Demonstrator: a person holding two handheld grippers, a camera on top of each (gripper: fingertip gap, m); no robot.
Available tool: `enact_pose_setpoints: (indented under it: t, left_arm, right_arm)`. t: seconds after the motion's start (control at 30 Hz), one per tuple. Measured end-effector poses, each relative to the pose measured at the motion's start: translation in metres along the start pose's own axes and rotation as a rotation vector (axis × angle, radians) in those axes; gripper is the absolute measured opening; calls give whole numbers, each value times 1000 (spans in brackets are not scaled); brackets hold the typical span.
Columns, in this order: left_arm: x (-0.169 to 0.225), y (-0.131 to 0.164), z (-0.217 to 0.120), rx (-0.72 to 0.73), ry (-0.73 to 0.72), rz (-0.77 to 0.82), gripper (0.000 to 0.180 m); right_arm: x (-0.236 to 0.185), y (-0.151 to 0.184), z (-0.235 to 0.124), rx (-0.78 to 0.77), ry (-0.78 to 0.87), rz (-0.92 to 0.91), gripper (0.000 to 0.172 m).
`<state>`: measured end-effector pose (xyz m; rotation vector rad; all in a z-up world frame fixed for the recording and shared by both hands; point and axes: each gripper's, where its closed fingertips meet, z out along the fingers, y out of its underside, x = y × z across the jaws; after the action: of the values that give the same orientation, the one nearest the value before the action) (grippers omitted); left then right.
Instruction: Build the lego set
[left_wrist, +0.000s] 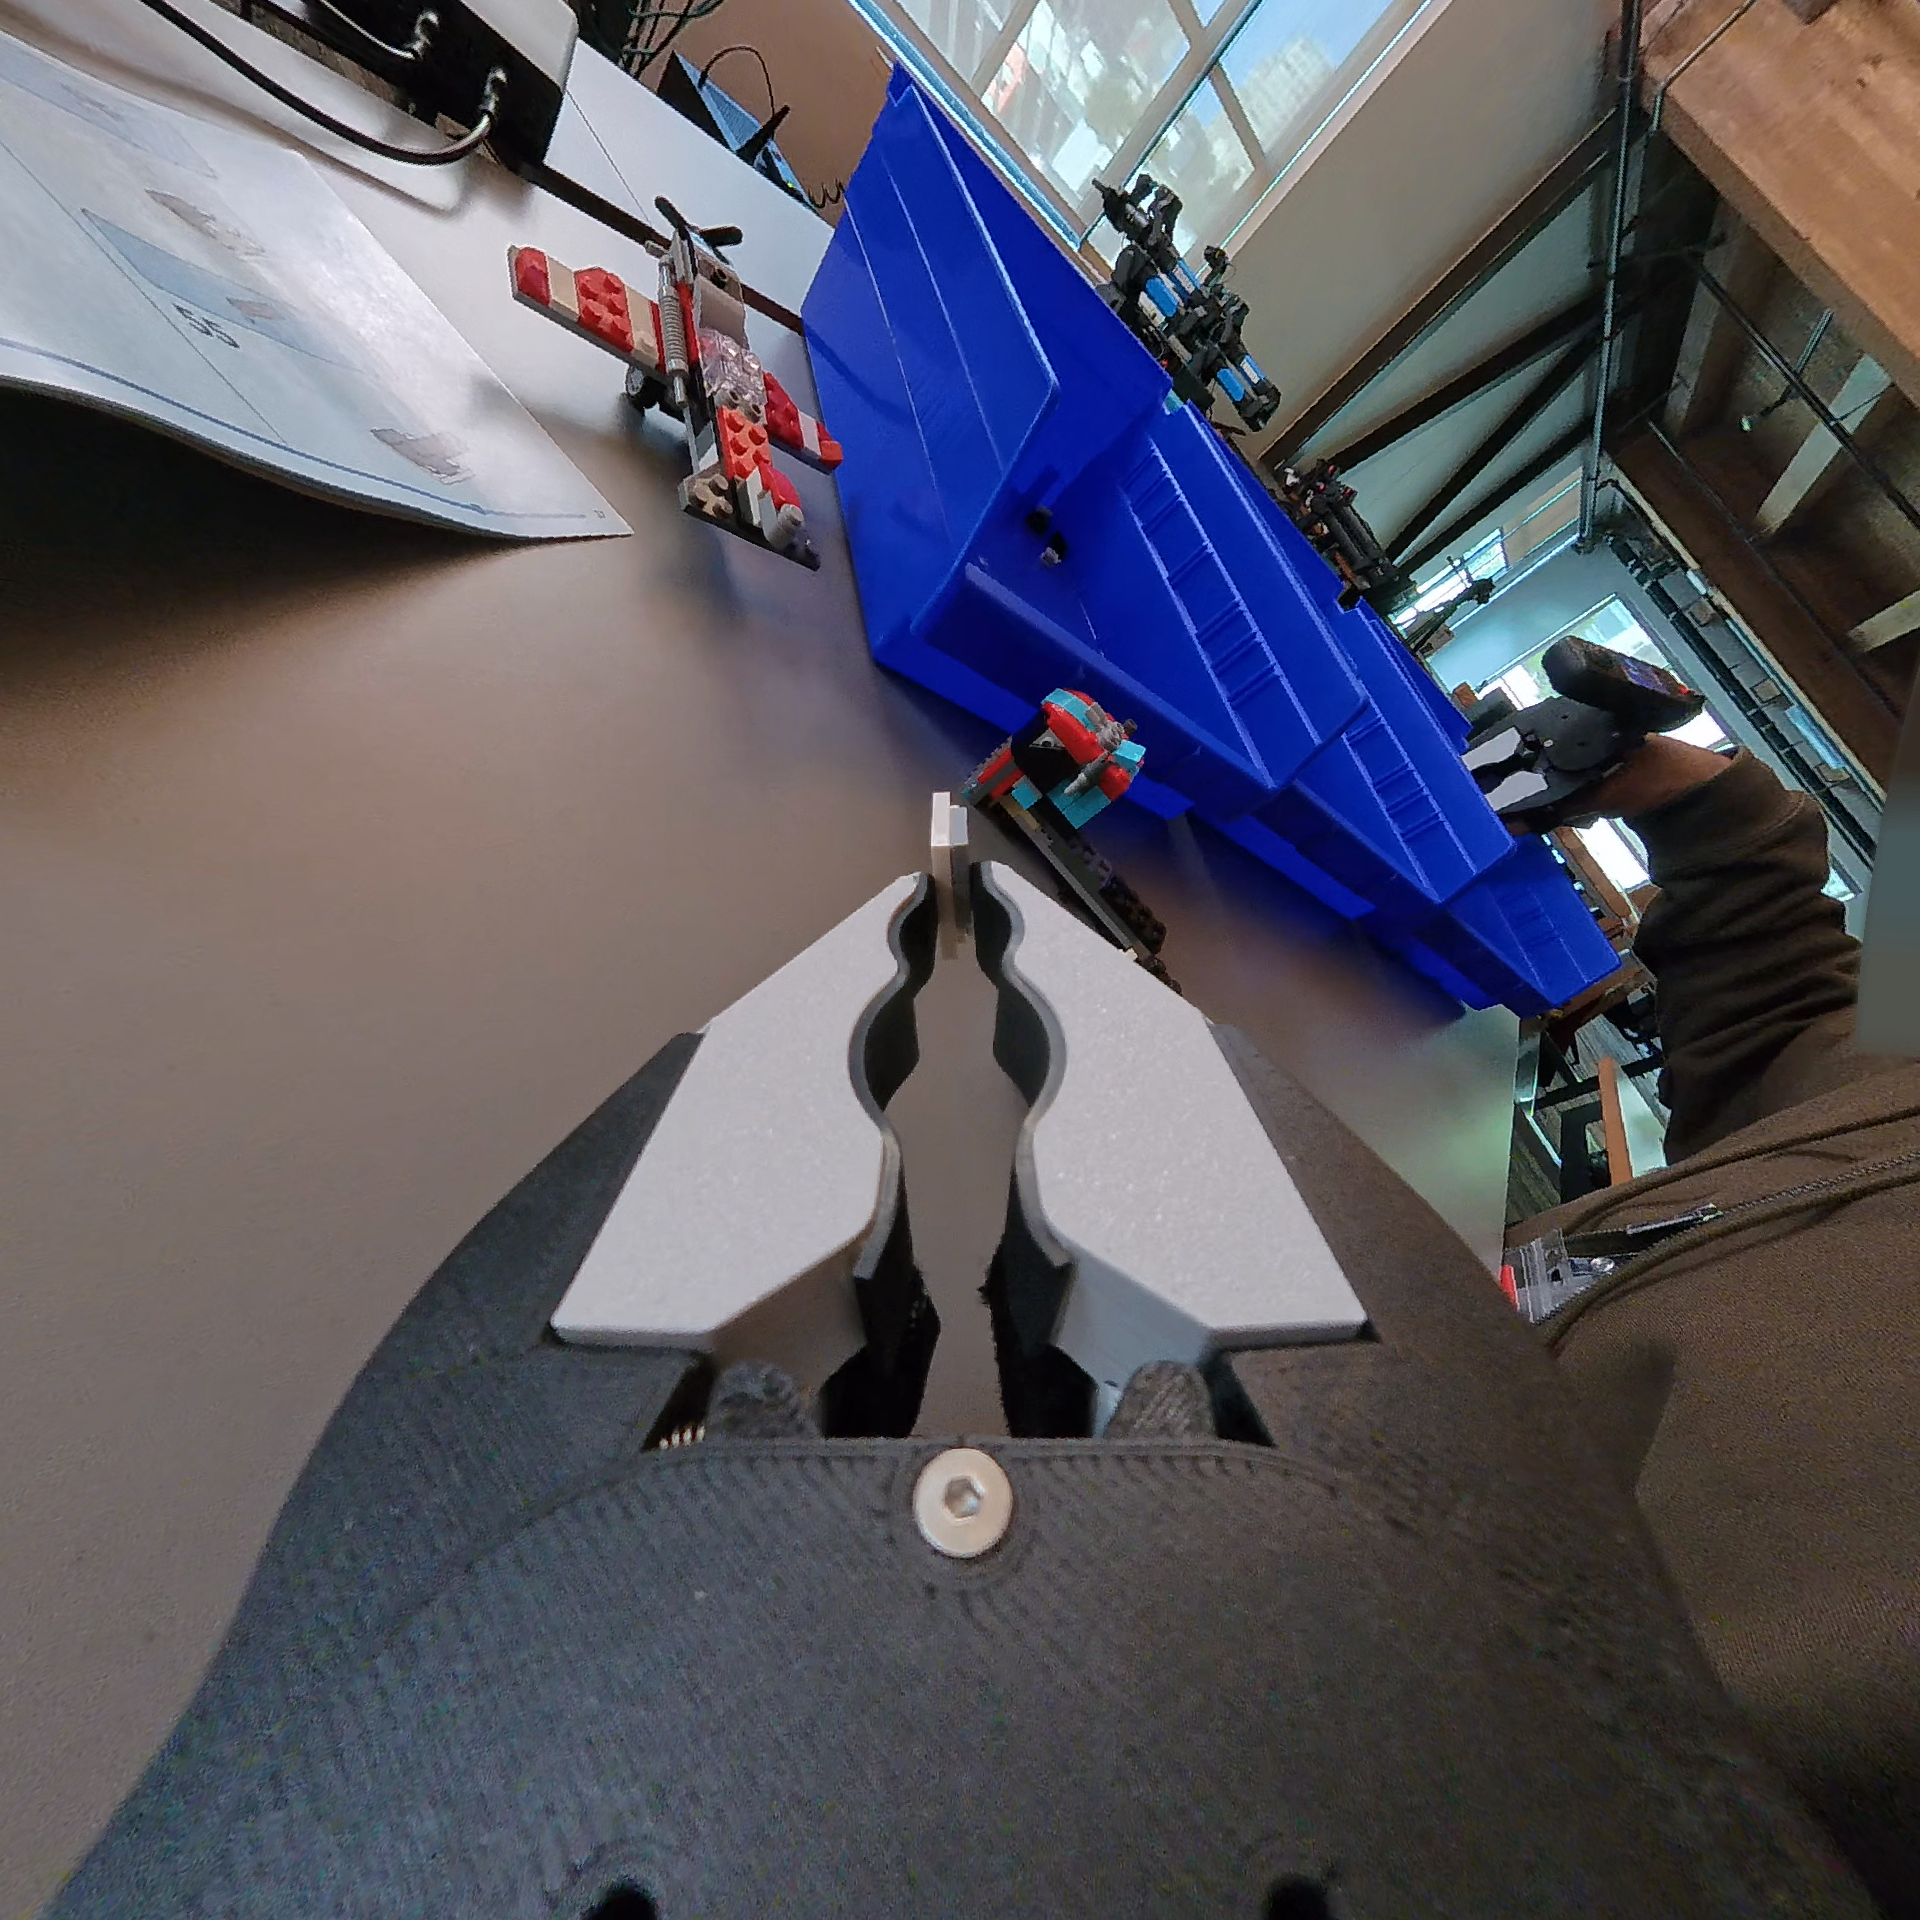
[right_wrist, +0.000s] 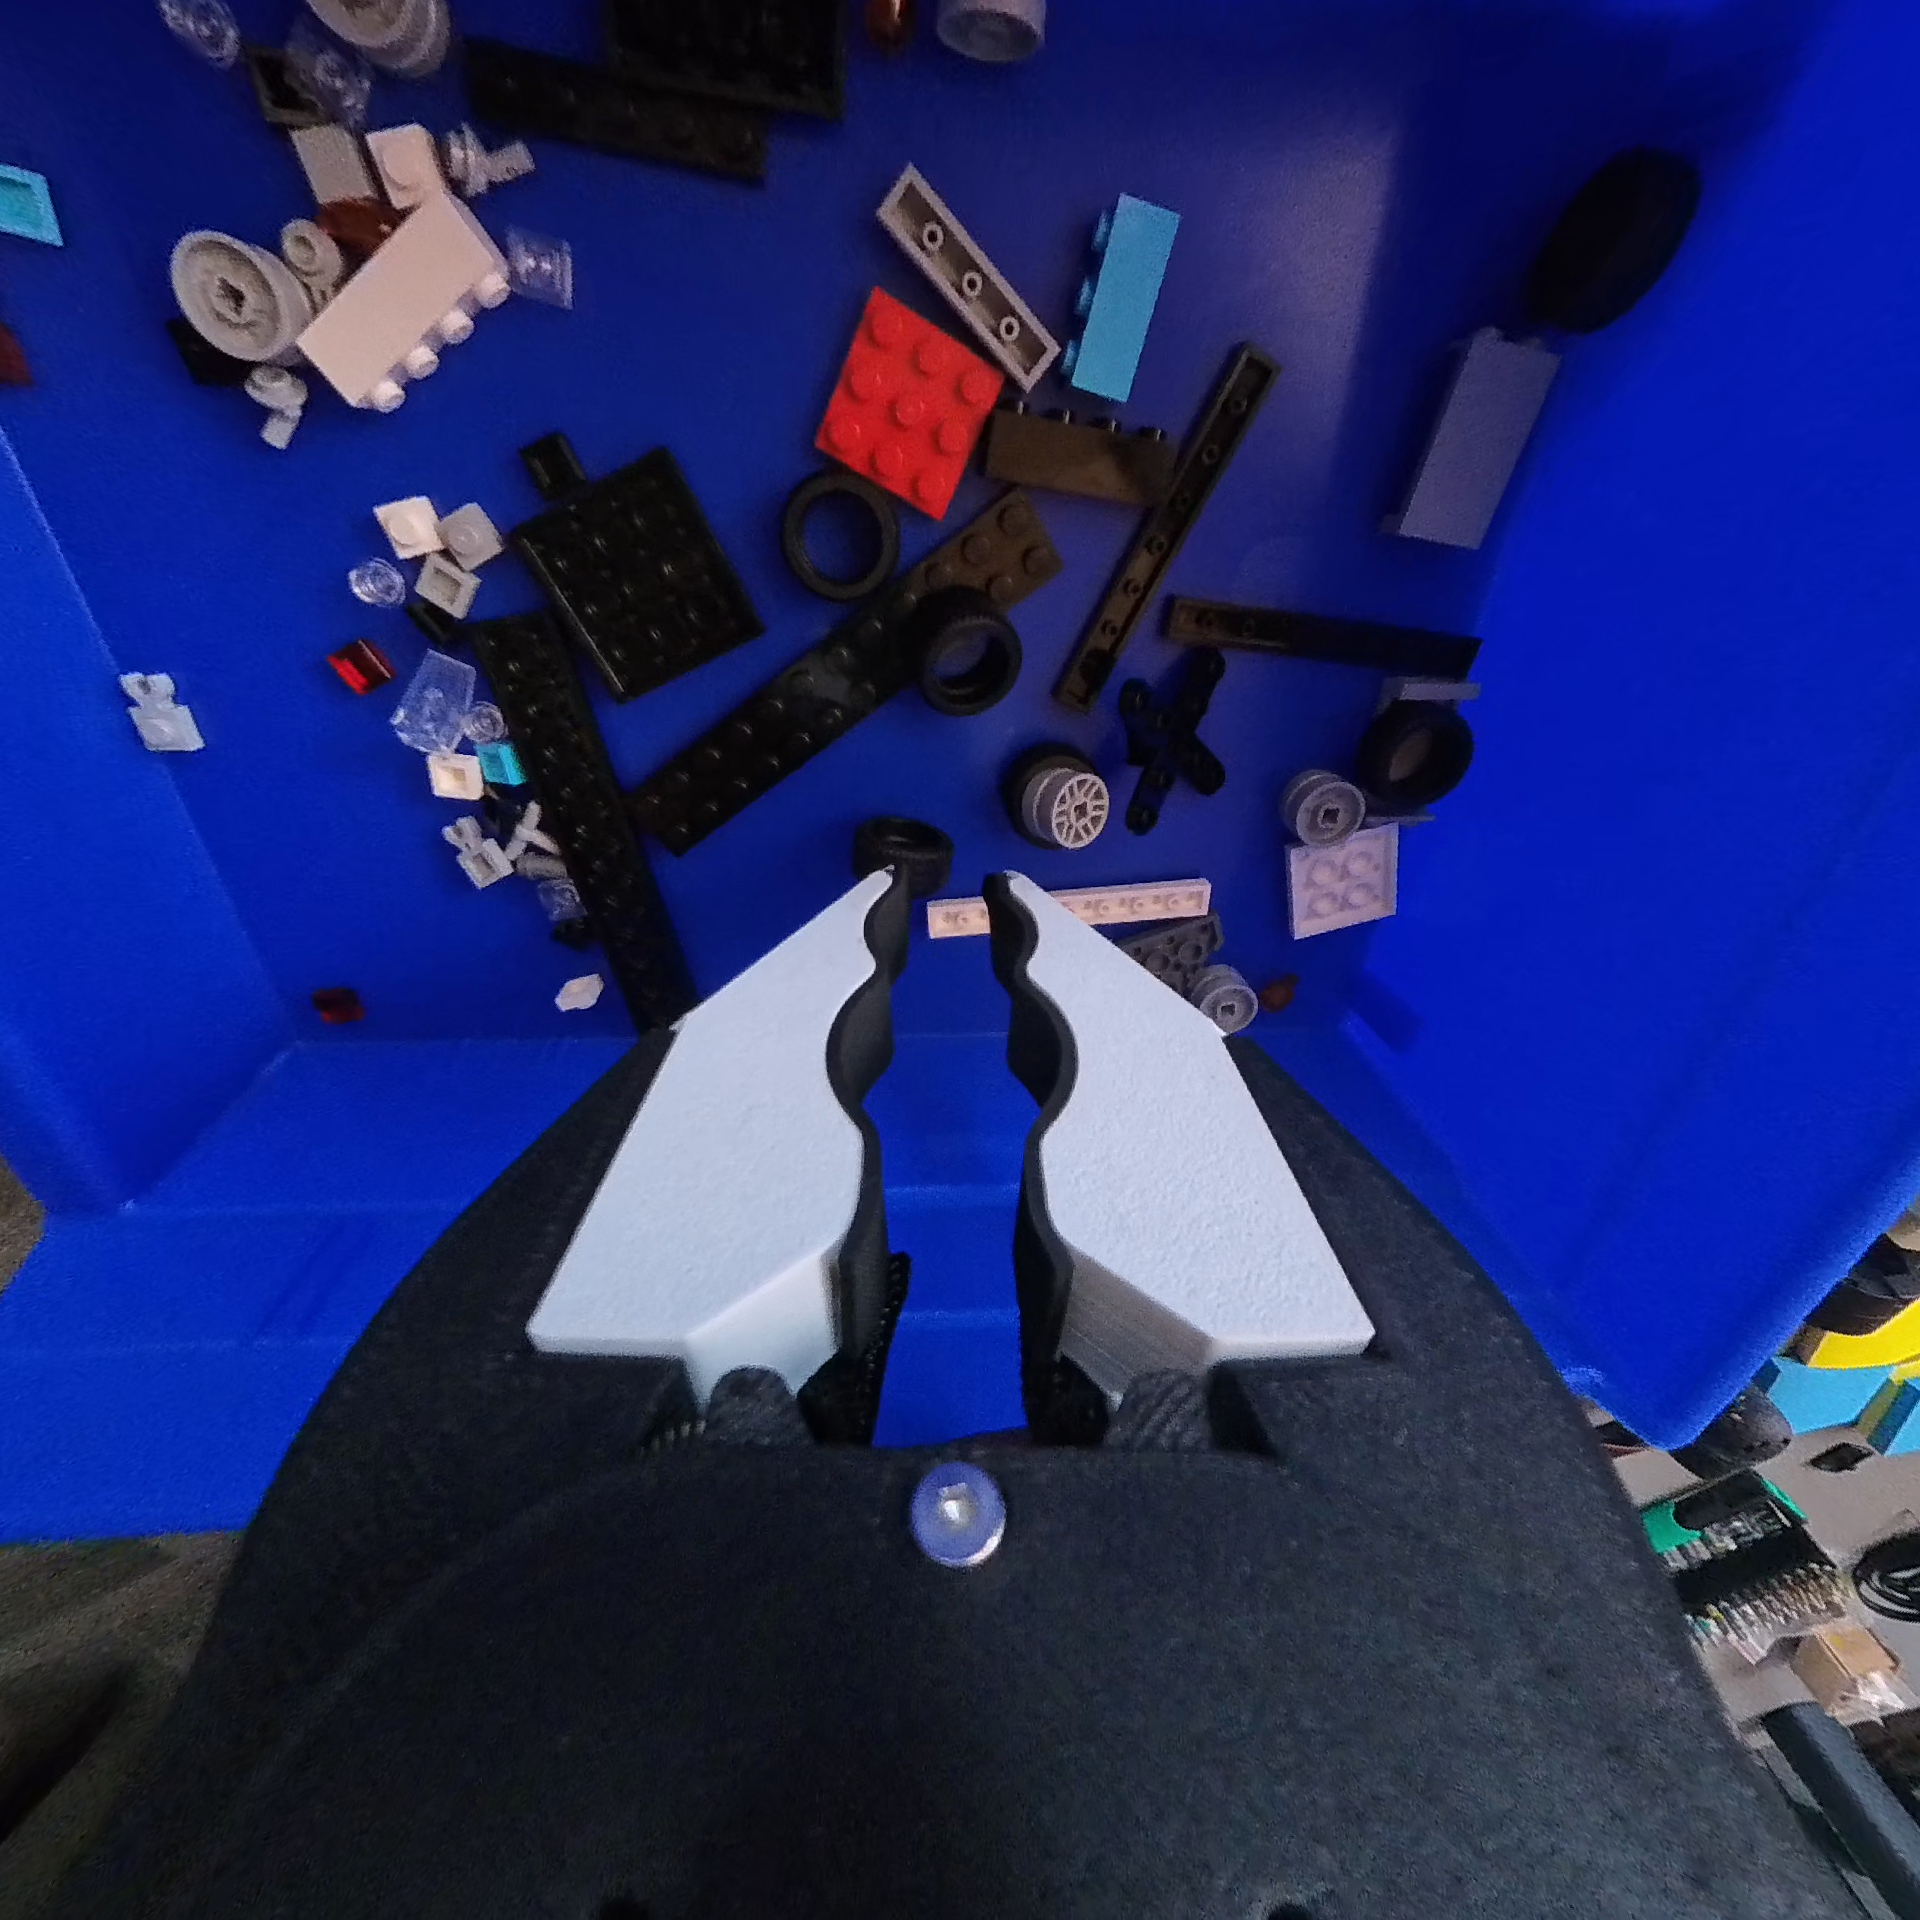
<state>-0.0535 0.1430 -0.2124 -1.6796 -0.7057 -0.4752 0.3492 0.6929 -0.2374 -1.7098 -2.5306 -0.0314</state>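
Inside, the blue bin (right_wrist: 1558, 727) seen in the right wrist view was littered with loose building bricks. A red square plate (right_wrist: 909, 400) lay near the middle of its floor, with a light-blue brick (right_wrist: 1122, 301) and a grey strip (right_wrist: 966, 275) just beyond it. Black plates (right_wrist: 634, 566) and black tyres (right_wrist: 961, 649) were scattered nearer than the red plate, and a white brick (right_wrist: 410, 317) lay among grey wheels off to its left.

The right tongs (right_wrist: 943, 894) were held parted, with nothing gripped between the pads. A small black tyre (right_wrist: 902, 847) lay just beside the left fingertip, and a pale strip (right_wrist: 1070, 904) ran crosswise behind the right fingertip; whether either was touched could not be told.

The left tongs (left_wrist: 951, 899) were closed on a thin white-and-grey plate piece (left_wrist: 948, 842), both pads pressed against its faces. The piece was held edge-on above the desk (left_wrist: 416, 831), its long axis pointing forward out of the tips. Just beyond it a small red, teal and black model (left_wrist: 1070, 758) stood against a row of blue bins (left_wrist: 987, 416), a red-and-white brick aeroplane (left_wrist: 707, 353) was set on the desk left of that row, and an open booklet (left_wrist: 260, 312) lay left of the aeroplane.
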Motion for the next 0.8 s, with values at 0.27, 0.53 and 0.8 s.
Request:
enact_pose_setpoints:
  t: [0.27, 0.53, 0.8]
  left_arm:
    - [-2, 0, 1, -5, -9, -8, 7]
    - [-9, 1, 2, -15, -48, -24, 7]
    - [-15, 1, 3, -14, -85, -40, 7]
  right_arm:
    - [-4, 1, -5, 57, -2, 17, 19]
    - [1, -8, -8, 172, -28, 48, 19]
    - [3, -15, -9, 250, -55, 44, 19]
